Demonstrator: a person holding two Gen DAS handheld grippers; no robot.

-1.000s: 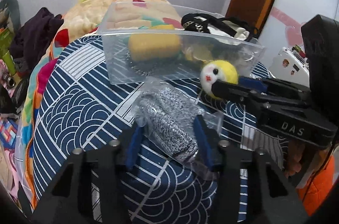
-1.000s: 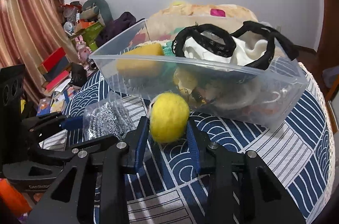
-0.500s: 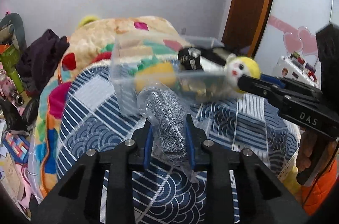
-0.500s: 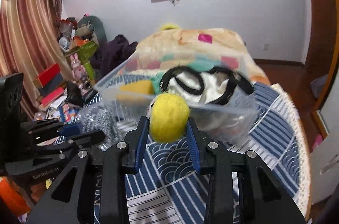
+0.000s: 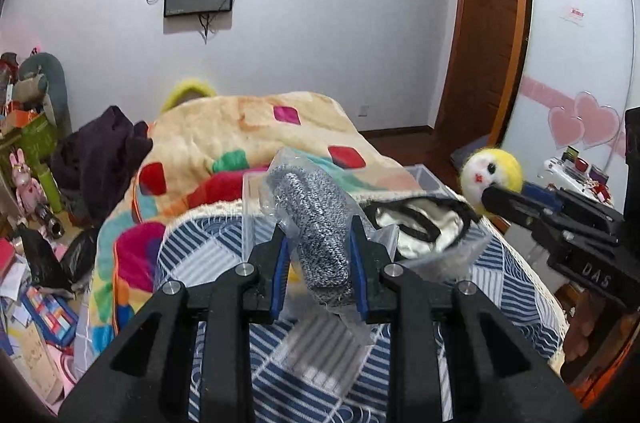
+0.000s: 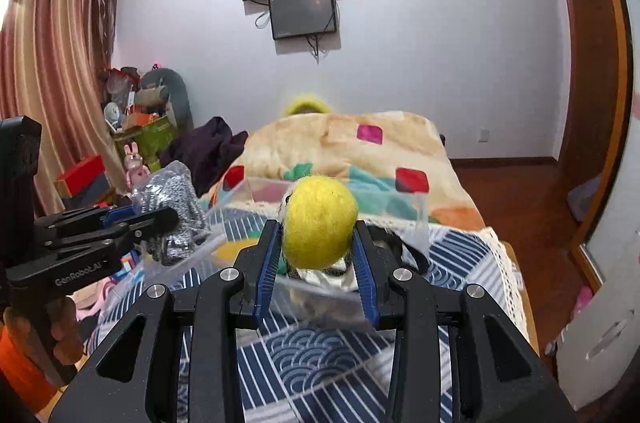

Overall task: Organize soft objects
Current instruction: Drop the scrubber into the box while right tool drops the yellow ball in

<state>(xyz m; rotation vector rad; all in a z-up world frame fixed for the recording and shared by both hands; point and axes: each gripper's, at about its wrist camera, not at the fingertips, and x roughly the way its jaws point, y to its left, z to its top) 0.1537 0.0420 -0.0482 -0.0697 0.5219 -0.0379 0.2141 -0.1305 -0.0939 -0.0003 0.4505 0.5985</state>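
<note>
My left gripper (image 5: 319,243) is shut on a grey knitted item in a clear plastic bag (image 5: 316,219) and holds it up above the near side of the clear plastic bin (image 5: 424,175). The bagged item also shows in the right wrist view (image 6: 172,199). My right gripper (image 6: 319,243) is shut on a yellow felt ball toy (image 6: 320,223) with a white face (image 5: 490,179), held above the bin (image 6: 240,195). The bin holds a white and black fabric item (image 5: 416,227) and a yellow piece, mostly hidden.
The bin stands on a blue and white patterned cloth (image 5: 304,379) over a table. Behind is a bed with a colourful blanket (image 5: 248,139). Clutter and boxes (image 6: 132,143) stand at the left, a wooden door (image 5: 484,55) at the right.
Both grippers have risen from the tabletop with their objects and moved forward, over the bin. The left gripper closed on the bagged item during the first half second.
</note>
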